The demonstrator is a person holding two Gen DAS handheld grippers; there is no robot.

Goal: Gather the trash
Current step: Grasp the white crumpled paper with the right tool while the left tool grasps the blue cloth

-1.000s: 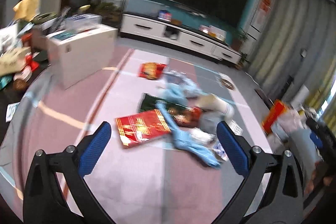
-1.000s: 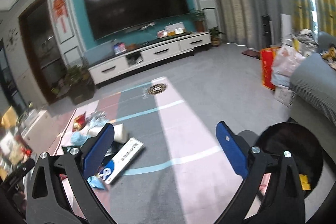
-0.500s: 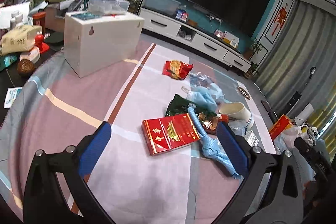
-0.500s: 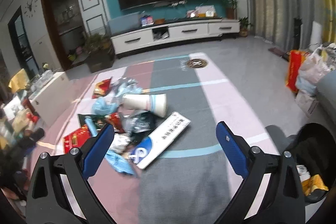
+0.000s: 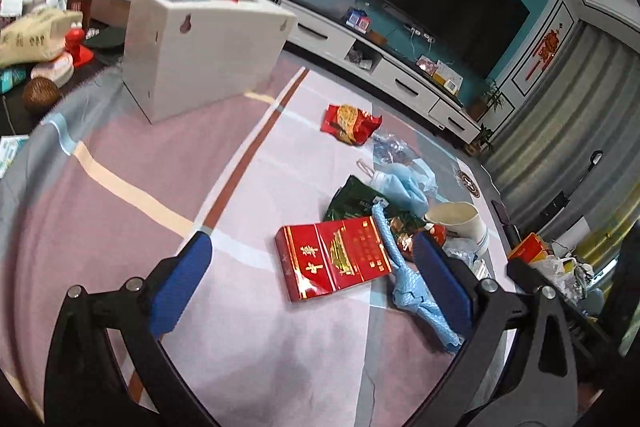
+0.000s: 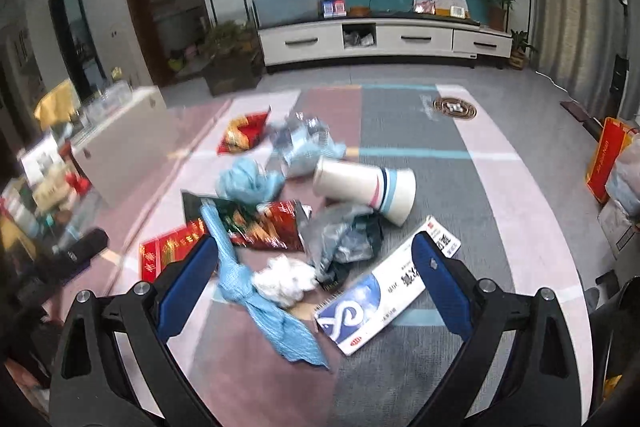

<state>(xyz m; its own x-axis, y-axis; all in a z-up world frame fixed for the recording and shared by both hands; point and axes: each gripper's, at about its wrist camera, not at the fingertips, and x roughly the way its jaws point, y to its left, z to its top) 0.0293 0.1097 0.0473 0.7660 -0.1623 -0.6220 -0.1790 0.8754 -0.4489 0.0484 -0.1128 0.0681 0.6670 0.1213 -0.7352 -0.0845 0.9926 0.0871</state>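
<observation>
The left claw (image 5: 310,265) is held spread wide and empty above the rug (image 5: 120,211). A red carton (image 5: 334,259) is seen lying flat between its fingers, touched at its right edge by a knotted blue cloth (image 5: 404,279). Beyond the carton a green wrapper (image 5: 354,199) is spread, and a red snack bag (image 5: 350,123) lies farther off. The right claw (image 6: 312,269) is likewise held released and empty over the pile. Right of the carton (image 6: 168,251) a crumpled white tissue (image 6: 284,279), a tipped paper cup (image 6: 362,187) and a long white box (image 6: 384,291) are found.
</observation>
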